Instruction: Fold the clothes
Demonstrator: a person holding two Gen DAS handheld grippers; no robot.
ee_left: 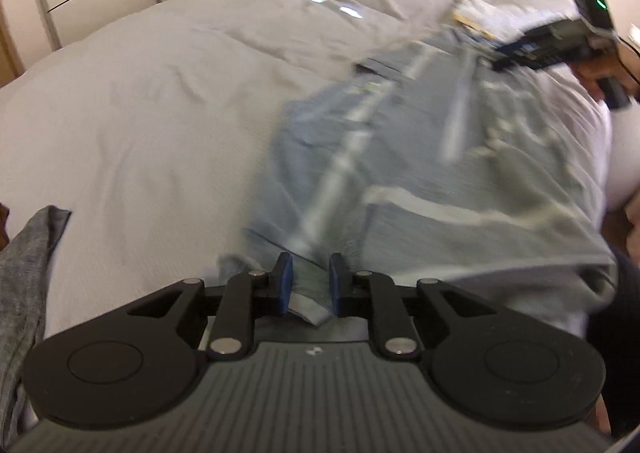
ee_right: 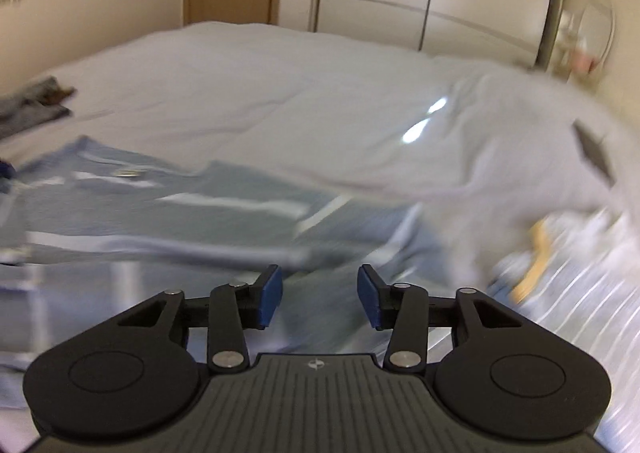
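Near the bed's edge, the left claw and right claw both hang released above the light-blue garment.

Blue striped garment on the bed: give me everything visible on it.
The blue striped garment is pale blue woven-looking cloth with white stripes, spread mostly flat and wrinkled on the white bedding. One edge lies between the open left gripper fingers; the open right gripper hangs over it. Motion blur hides finer detail.

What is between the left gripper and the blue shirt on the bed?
Nothing visible. The left gripper is open with a bit of the blue shirt already lying between its pads. Only shirt cloth and the bed lie ahead.
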